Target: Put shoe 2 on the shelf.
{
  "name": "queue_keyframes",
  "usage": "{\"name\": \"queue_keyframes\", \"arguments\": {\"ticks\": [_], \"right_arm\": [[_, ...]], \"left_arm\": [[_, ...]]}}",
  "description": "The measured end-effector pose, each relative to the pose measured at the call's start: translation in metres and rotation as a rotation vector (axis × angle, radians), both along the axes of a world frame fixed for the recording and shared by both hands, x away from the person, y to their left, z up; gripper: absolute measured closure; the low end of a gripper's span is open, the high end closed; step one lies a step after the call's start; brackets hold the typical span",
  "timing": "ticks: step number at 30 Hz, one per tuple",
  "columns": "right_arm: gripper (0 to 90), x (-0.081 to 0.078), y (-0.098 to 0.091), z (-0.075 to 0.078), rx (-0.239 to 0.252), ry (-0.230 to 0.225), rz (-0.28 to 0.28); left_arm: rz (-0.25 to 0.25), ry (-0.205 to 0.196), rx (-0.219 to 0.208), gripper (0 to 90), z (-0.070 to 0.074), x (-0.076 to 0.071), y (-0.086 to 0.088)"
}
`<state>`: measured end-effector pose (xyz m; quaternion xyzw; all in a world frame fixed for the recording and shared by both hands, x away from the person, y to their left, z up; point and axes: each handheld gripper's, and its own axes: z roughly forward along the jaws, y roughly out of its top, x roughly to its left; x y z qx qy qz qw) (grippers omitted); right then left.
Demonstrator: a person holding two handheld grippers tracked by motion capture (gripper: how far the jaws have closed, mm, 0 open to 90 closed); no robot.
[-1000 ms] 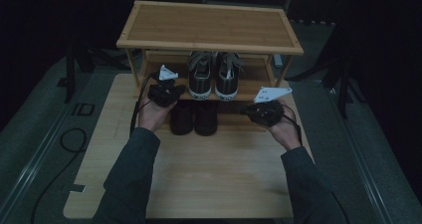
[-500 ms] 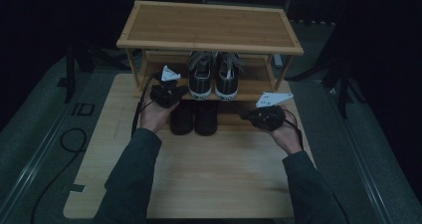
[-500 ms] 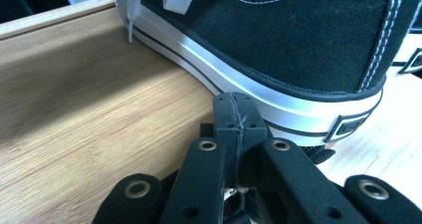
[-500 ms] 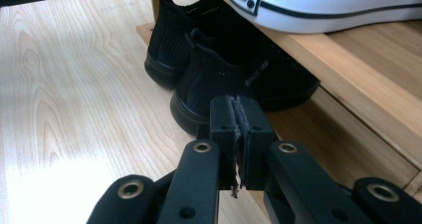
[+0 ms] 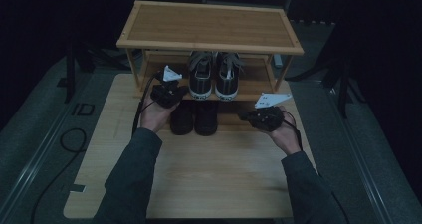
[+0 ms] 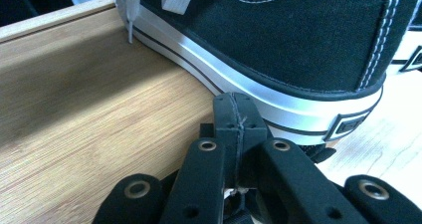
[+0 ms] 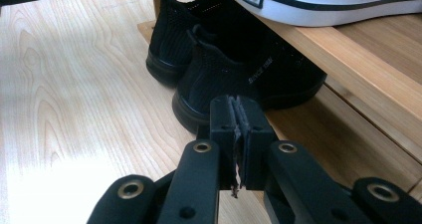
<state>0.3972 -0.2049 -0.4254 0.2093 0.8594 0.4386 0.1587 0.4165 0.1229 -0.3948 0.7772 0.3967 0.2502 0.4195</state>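
Note:
A pair of black-and-white canvas sneakers (image 5: 214,77) stands on the middle shelf of a wooden shoe rack (image 5: 211,27). A pair of plain black shoes (image 5: 194,117) sits below, on the lowest level. My left gripper (image 5: 171,92) is shut and empty, its tips close to the left sneaker's white sole (image 6: 259,92) over the shelf board. My right gripper (image 5: 251,117) is shut too, with nothing in it, and points at the nearer black shoe (image 7: 234,79) from the right.
The rack stands at the far end of a light wooden board (image 5: 209,169) on grey carpet. A black cable (image 5: 64,139) loops on the floor to the left. Dark stands rise at both sides.
My right hand has shifted slightly toward the black shoes. The left hand has stayed put.

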Motion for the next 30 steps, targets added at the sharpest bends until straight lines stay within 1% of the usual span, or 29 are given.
{"name": "queue_keyframes", "arguments": {"ticks": [5,7,11,13,16,18,21,25,29,30], "right_arm": [[87.3,0.0004,0.0007,-0.0009,-0.003,0.002,0.000],[87.3,0.0004,0.0009,-0.0010,-0.003,0.002,0.000],[87.3,0.0003,0.0012,-0.0014,-0.004,0.003,0.000],[87.3,0.0003,0.0015,-0.0016,-0.003,0.004,0.000],[87.3,0.0004,0.0018,-0.0019,-0.003,0.004,0.001],[87.3,0.0003,0.0021,-0.0022,-0.002,0.004,0.002],[87.3,0.0004,0.0026,-0.0025,0.001,0.004,0.003],[87.3,-0.0001,0.0025,-0.0025,0.003,0.004,0.003],[87.3,-0.0017,0.0012,-0.0019,-0.001,0.003,0.005],[87.3,-0.0020,0.0008,-0.0020,0.000,0.003,0.005]], "left_arm": [[-0.013,0.002,0.009,90.0,0.0005,-0.0007,-0.0020],[-0.017,0.004,0.003,90.0,0.0005,-0.0007,-0.0033],[-0.018,0.004,0.003,90.0,0.0006,-0.0008,-0.0041],[-0.019,0.002,-0.001,90.0,0.0004,-0.0009,-0.0047],[-0.035,-0.003,-0.005,90.0,-0.0004,-0.0014,-0.0075],[-0.031,-0.006,-0.002,90.0,-0.0002,-0.0018,-0.0090],[-0.036,-0.001,-0.008,90.0,-0.0002,-0.0013,-0.0071],[-0.037,-0.001,-0.004,90.0,0.0001,-0.0024,-0.0064],[-0.031,-0.012,-0.018,90.0,0.0032,-0.0057,-0.0033],[-0.032,-0.015,-0.015,90.0,0.0045,-0.0068,-0.0016]]}}
